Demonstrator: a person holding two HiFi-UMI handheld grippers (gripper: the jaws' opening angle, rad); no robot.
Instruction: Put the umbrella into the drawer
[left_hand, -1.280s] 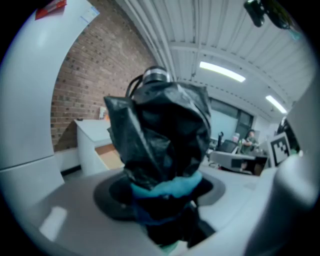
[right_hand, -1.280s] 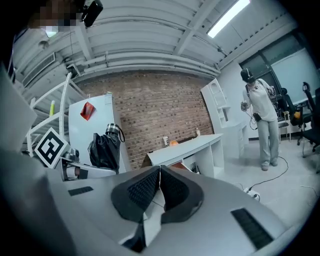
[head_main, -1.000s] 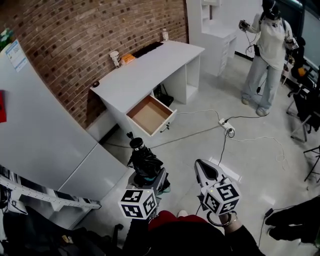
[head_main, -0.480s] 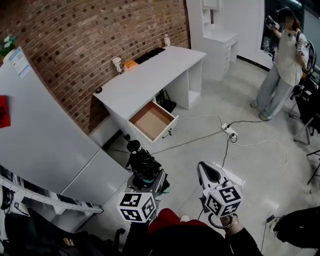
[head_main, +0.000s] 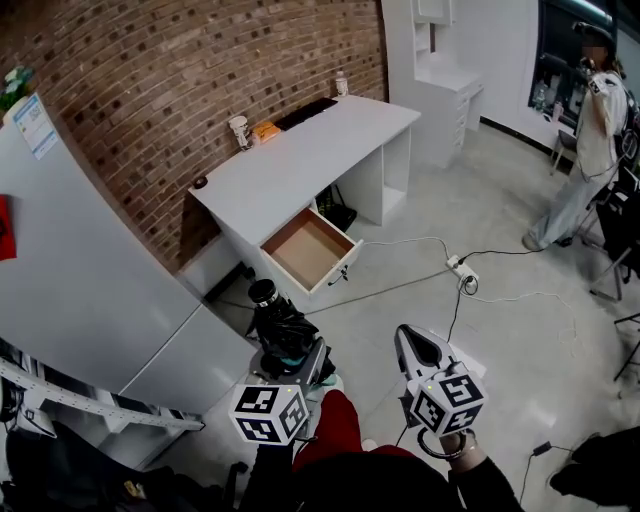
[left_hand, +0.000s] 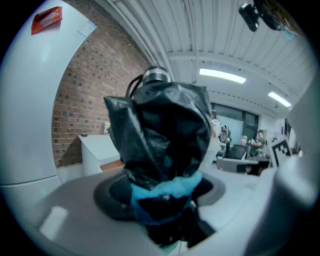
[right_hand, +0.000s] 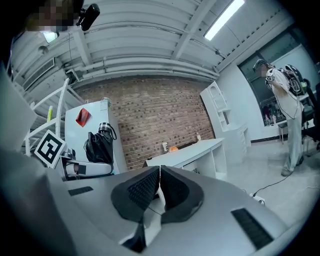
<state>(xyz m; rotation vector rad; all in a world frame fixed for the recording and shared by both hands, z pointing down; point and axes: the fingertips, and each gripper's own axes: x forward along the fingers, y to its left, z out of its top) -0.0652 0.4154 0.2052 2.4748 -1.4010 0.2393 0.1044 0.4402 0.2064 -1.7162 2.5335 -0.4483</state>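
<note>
The room has a grey floor, a brick wall and a white desk. The desk's drawer is pulled out. The left gripper has its fingers wide around the folded black umbrella, which is well apart from the drawer. The right gripper has its fingers pressed together. Only the head view looks into the drawer. Only the left gripper view shows a blue band on the umbrella. Only the right gripper view shows the ceiling light.
</note>
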